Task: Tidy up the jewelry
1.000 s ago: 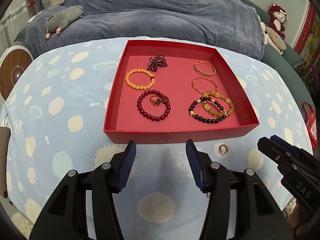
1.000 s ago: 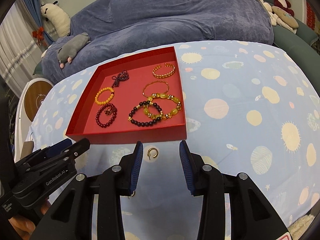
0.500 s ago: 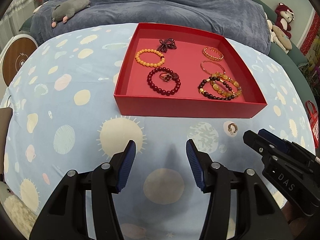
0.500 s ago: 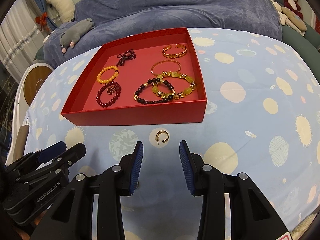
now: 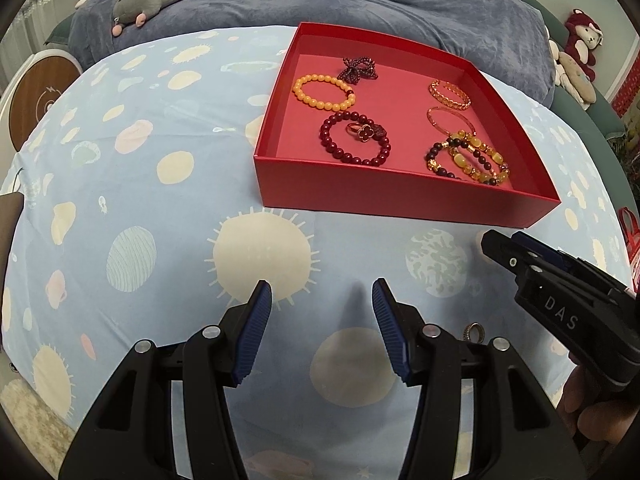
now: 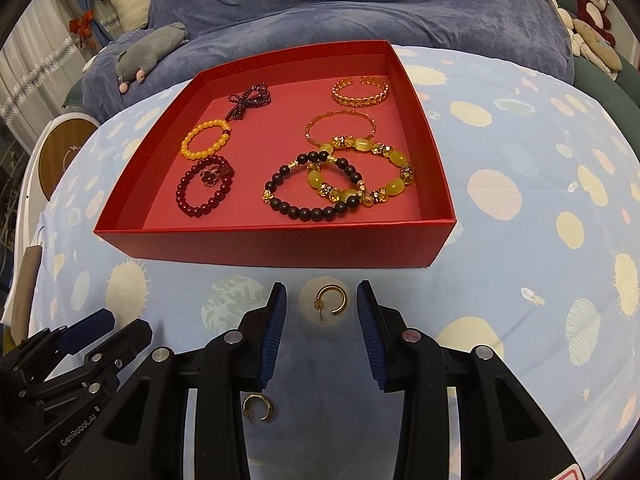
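A pickup is being lined up: the right gripper is poised low over the blue patterned cloth, its jaws spread wide, with a small gold hoop earring framed between the blue pads at lower centre of the right wrist view, untouched as yet. A second hoop earring is seen lower in the same frame, lying under the gripper body; its match may be the small ring-shaped piece at lower right of the left wrist view, though that is too small to be confirmed. The red tray is set just beyond the first earring across the middle of the frame, and bracelets are already laid out inside it, among them an orange bead bracelet and a dark bead bracelet. Sorting appears well advanced, with the loose earrings judged to be what remains. A short descent and a careful closing on the thin hoop are called for next, then a lift over the near wall. The left gripper is held open and empty, level above the cloth at lower centre of its own view, well short of the tray.
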`<state>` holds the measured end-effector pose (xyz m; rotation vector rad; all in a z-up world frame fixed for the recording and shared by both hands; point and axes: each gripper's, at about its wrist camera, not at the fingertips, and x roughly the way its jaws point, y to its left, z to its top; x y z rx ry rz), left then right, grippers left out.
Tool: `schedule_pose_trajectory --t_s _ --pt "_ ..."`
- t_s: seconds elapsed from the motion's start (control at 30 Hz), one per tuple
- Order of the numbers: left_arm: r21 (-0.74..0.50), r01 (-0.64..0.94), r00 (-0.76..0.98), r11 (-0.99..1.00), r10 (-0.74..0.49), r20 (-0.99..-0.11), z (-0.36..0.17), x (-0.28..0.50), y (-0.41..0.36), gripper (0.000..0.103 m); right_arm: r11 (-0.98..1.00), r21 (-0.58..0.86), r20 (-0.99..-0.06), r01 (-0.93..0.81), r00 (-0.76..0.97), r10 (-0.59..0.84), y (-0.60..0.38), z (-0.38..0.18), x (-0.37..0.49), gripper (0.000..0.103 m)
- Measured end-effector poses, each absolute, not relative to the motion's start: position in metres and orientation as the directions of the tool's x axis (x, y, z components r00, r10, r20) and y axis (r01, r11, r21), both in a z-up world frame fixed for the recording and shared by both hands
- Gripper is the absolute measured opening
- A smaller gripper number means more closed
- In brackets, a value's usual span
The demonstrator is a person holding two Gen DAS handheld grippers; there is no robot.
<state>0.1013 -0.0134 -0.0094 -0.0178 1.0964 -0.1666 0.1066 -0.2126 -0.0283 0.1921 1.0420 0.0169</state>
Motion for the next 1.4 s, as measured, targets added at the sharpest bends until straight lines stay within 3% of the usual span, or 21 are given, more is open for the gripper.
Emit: schedule_pose_trajectory --t_s 0.27,1.13,1.4 --pt "-0.1 0.124 0.436 0.987 -0.144 -0.888 -0.013 0.102 -0.013 0.05 0.989 0.13 -0.865 0.075 0.497 0.076 -0.211 -0.036 0.108 0.017" --pt "-0.142 0.296 0.385 0.945 -0.254 -0.887 -0.018 0.062 -0.093 0.052 0.962 0.199 -0.857 0.188 0.51 0.078 -0.259 -0.017 0.044 0.017" --pt "-0.081 0.313 0.425 0.946 -0.216 -0.879 -0.022 0.063 -0.1 0.038 0.959 0.215 -0.854 0.186 0.512 0.092 -0.26 -0.017 0.041 0.017"
